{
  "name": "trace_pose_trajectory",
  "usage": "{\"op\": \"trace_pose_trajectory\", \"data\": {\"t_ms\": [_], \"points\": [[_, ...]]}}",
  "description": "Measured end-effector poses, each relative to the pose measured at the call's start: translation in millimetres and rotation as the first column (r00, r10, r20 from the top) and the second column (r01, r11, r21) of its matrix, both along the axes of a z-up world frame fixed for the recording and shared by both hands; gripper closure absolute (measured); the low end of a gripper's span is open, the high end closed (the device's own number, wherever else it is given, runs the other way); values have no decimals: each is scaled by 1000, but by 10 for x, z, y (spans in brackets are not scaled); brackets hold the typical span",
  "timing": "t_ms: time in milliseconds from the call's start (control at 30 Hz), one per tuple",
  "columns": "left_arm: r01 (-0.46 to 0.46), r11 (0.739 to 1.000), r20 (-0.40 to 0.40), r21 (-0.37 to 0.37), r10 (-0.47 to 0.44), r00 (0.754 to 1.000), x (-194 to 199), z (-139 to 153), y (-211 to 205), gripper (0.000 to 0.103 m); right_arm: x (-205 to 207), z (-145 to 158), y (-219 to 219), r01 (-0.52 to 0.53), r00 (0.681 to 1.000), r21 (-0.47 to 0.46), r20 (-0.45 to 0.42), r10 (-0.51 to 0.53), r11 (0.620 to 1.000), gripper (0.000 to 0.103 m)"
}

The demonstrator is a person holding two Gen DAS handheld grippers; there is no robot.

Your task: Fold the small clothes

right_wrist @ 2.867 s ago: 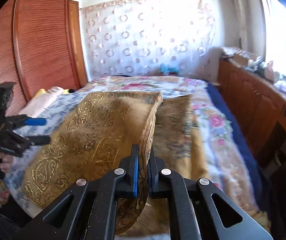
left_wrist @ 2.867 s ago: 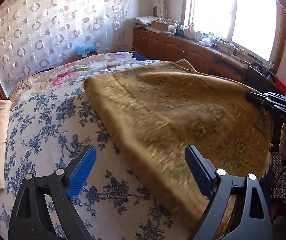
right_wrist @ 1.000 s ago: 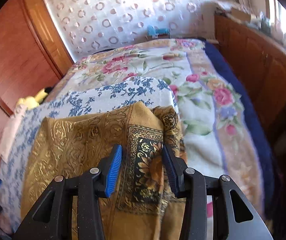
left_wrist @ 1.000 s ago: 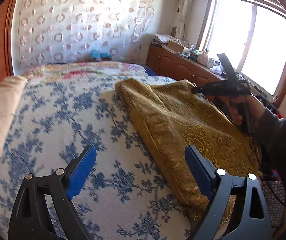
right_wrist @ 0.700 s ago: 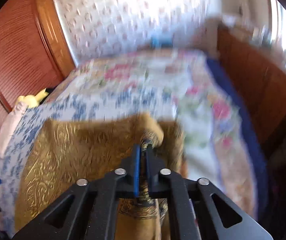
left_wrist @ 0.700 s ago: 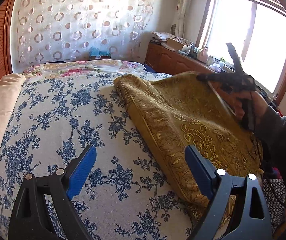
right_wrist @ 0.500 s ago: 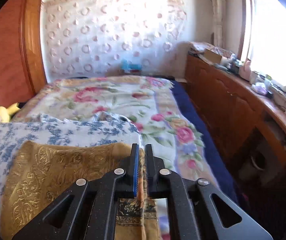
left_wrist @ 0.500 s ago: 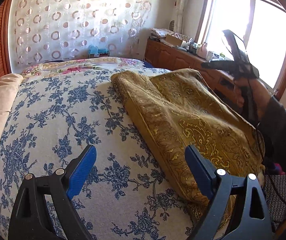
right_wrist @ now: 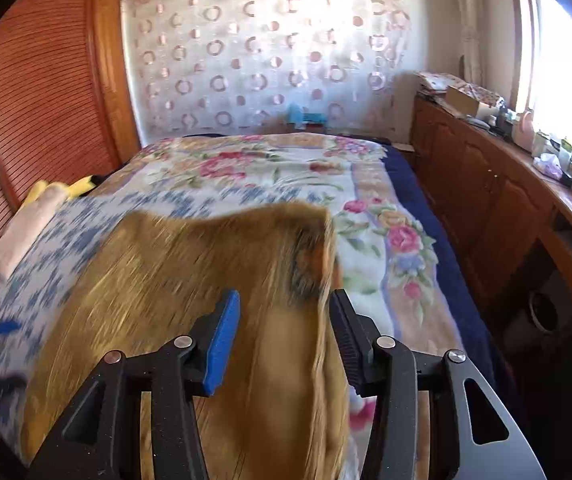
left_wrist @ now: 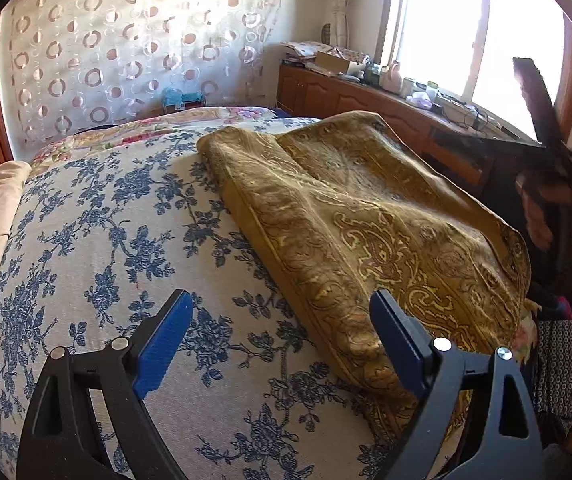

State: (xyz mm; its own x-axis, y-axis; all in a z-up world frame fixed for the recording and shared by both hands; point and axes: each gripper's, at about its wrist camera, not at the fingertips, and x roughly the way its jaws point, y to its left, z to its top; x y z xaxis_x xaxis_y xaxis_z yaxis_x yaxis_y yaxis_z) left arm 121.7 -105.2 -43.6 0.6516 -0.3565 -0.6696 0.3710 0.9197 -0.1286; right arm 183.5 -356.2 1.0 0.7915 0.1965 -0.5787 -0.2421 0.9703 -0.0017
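Roughly mid-fold, as far as I can judge: the gold cloth [left_wrist: 366, 224] is already doubled over on the bed [left_wrist: 97, 240], with a thick folded edge running near-to-far along its left side. Top layer isn't flat yet, it humps up toward the far end. Probably one more fold plus smoothing left.

Right gripper [right_wrist: 281, 332]: jaws opening, the cloth's right edge hangs between them, but the pads don't look pressed on it. Heavy blur there, so can't say whether fabric brushes the right pad.

Left gripper [left_wrist: 281, 344]: jaws wide apart, nothing between them, hovering over the blue-flowered bedspread just left of the cloth's near corner.

Cloth sits on the right half of the bed, its near end draping over the bed edge. Woven paisley pattern, darker floral border. Looks thick and fairly stiff, holds its creases.
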Motion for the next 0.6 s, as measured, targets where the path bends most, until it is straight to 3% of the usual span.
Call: {"op": "trace_pose_trajectory", "data": {"t_ms": [267,433,600], "points": [[29,1000,-13,13,-28,1000,-70,-7,-71,12,-654,-355,-97,-20,999,-48,-38,19,999,38],[92,996,-32,13,-92,995,-304,-6,-128,13,-919,-407,-119,16,998,-59,-59,-19,998,38],[159,987,-54,-2,-159,986,-495,-4,-214,25,-1176,-422,-170,33,998,-24,-55,-35,999,38]]}}
